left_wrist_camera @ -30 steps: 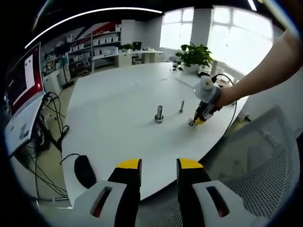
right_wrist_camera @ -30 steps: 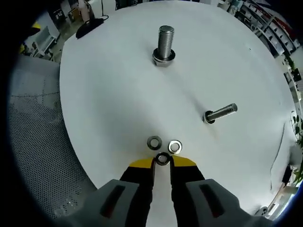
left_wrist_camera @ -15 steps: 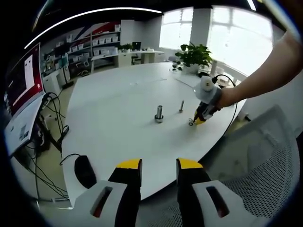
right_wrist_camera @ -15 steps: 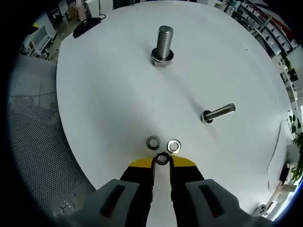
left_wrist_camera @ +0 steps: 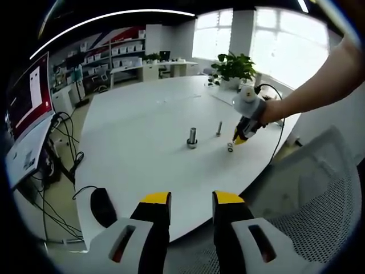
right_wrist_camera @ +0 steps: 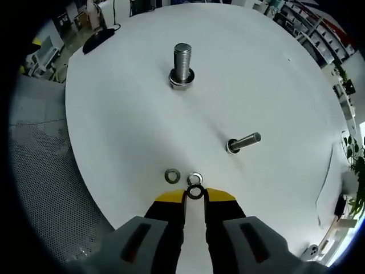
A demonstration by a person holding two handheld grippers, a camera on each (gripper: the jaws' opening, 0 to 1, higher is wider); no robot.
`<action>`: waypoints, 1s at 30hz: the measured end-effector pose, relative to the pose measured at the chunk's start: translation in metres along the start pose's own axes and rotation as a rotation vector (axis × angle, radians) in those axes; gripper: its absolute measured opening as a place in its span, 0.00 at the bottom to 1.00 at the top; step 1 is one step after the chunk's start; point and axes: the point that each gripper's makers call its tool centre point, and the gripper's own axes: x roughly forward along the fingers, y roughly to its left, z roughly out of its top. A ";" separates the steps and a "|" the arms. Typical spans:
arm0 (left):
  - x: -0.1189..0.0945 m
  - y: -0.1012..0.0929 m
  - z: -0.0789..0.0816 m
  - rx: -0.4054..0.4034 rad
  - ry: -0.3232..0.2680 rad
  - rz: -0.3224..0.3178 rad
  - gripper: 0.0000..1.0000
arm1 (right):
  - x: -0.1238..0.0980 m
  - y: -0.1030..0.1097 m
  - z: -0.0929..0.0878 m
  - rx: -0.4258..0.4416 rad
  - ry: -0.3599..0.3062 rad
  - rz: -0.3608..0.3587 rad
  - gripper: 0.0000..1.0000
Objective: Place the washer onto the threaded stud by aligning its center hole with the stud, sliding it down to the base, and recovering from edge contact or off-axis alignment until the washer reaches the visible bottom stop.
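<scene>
a washer [right_wrist_camera: 195, 192] is pinched between the yellow-tipped jaws of the right gripper [right_wrist_camera: 195, 195], held above the white table [right_wrist_camera: 274, 74]. two more washers [right_wrist_camera: 172, 176] lie just beyond on the tabletop. the threaded stud [right_wrist_camera: 182, 64] is seen standing upright farther off, a thinner bolt [right_wrist_camera: 244, 142] to its right. the left gripper [left_wrist_camera: 191, 200] is held released at the table's near edge, nothing between its jaws.

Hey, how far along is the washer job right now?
Done: the right tongs are shut on a washer, above two spare washers on the white table. Left: carrying it to the upright threaded stud and sliding it to the base. The left tongs hang open, off the table.
</scene>
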 end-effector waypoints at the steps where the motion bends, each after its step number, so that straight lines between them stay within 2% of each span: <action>1: 0.000 0.000 0.000 0.000 0.001 0.000 0.27 | -0.002 -0.002 0.002 0.004 -0.007 -0.001 0.14; 15: 0.000 0.000 0.000 0.001 0.001 -0.001 0.27 | -0.021 -0.039 0.037 -0.015 -0.090 -0.064 0.14; 19: 0.000 0.000 0.000 0.001 0.001 0.000 0.27 | -0.024 -0.041 0.044 -0.017 -0.105 -0.069 0.14; 24: 0.000 0.000 0.000 -0.001 -0.001 0.001 0.27 | -0.025 -0.040 0.048 -0.079 -0.098 -0.082 0.14; 30: -0.001 0.001 0.000 -0.003 -0.002 0.003 0.26 | -0.024 -0.040 0.053 -0.082 -0.108 -0.088 0.14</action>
